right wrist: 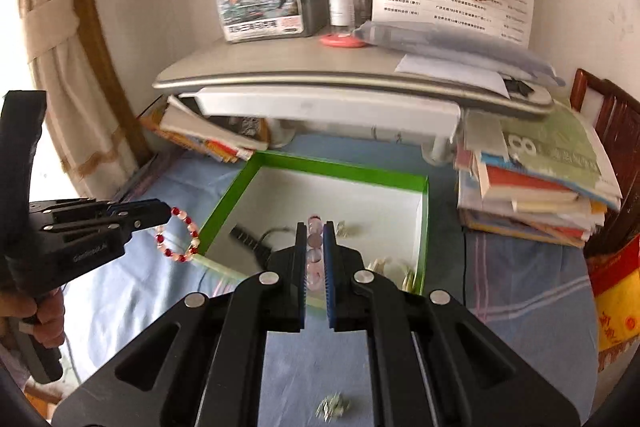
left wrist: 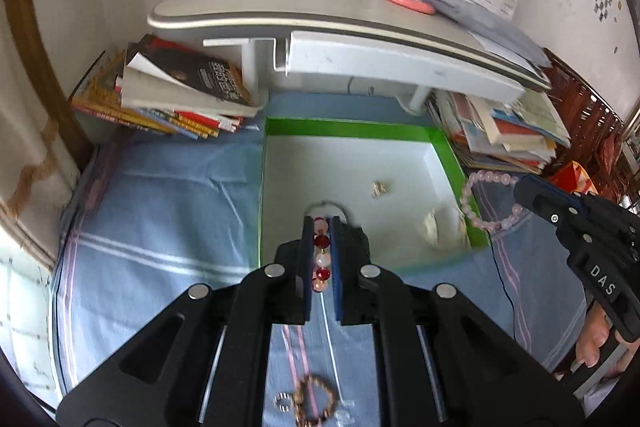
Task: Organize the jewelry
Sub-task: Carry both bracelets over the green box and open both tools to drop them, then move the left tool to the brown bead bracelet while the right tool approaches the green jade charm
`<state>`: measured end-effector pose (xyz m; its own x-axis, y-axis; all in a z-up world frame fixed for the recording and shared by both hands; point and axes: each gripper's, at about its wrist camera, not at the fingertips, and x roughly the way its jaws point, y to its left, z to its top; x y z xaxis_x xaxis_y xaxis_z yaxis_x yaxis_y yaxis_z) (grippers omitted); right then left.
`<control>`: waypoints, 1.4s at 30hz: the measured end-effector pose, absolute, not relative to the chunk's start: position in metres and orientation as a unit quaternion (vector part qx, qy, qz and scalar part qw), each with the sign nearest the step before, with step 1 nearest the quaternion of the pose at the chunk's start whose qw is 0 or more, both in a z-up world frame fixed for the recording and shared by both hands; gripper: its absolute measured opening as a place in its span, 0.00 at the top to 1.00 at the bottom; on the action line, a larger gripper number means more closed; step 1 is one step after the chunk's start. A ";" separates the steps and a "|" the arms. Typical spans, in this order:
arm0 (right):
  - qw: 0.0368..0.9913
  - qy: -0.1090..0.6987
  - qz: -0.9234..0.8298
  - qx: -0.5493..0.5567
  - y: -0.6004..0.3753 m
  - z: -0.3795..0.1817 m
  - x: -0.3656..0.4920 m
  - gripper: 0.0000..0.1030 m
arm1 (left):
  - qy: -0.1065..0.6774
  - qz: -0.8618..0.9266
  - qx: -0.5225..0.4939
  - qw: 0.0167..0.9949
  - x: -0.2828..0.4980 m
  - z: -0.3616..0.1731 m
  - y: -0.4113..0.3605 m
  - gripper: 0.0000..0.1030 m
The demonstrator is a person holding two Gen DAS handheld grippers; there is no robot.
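Left gripper (left wrist: 321, 227) jaws pinch red-white bracelet (left wrist: 322, 255) — right gripper (right wrist: 315, 231) jaws pinch pink bracelet (right wrist: 314, 255) over green-rimmed box (right wrist: 224, 205).

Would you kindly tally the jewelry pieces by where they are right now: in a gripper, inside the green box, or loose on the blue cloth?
In a gripper: 2 (red-and-white bracelet in left gripper, pink bracelet in right gripper)
In the green box: 2 (small gold piece, pale piece)
On the blue cloth: 3 (brown bead bracelet, silver ring, small silvery piece)
Total: 7

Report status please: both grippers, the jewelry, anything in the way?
Left gripper shut on red-and-white bracelet. Right gripper shut on pink bracelet. Both near green box, path open. Brown bracelet on cloth.
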<state>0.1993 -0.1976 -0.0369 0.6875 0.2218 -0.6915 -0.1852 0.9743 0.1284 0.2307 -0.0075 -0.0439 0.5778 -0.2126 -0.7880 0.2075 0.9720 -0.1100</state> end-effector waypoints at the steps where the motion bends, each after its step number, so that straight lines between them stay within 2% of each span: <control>1: 0.917 0.384 0.107 0.021 -0.197 -0.042 0.207 0.92 | 0.445 -0.115 0.001 0.888 0.236 -0.047 -0.009 0.92; 15: 0.885 0.457 0.084 0.007 -0.186 -0.106 0.254 0.90 | 0.497 -0.090 0.002 0.863 0.285 -0.107 -0.016 0.92; 16: 0.884 0.460 0.083 0.008 -0.186 -0.107 0.255 0.86 | 0.497 -0.089 0.002 0.863 0.286 -0.108 -0.016 0.85; 17: 0.884 0.460 0.082 0.010 -0.187 -0.108 0.254 0.73 | 0.499 -0.087 0.001 0.862 0.286 -0.109 -0.016 0.70; 18: 0.884 0.460 0.082 0.013 -0.188 -0.108 0.254 0.63 | 0.497 -0.085 -0.001 0.863 0.286 -0.109 -0.015 0.65; 19: 0.885 0.459 0.081 0.016 -0.189 -0.107 0.252 0.62 | 0.495 -0.084 -0.002 0.865 0.285 -0.109 -0.015 0.59; 23: 0.884 0.460 0.078 0.019 -0.191 -0.105 0.243 0.61 | 0.491 -0.078 0.002 0.868 0.280 -0.107 -0.012 0.50; 31: 0.877 0.473 0.075 0.030 -0.203 -0.102 0.199 0.58 | 0.488 -0.067 0.018 0.870 0.236 -0.105 0.009 0.37; 42: 0.818 0.569 0.078 0.038 -0.194 -0.165 0.101 0.58 | 0.576 -0.083 0.055 0.811 0.121 -0.171 0.000 0.35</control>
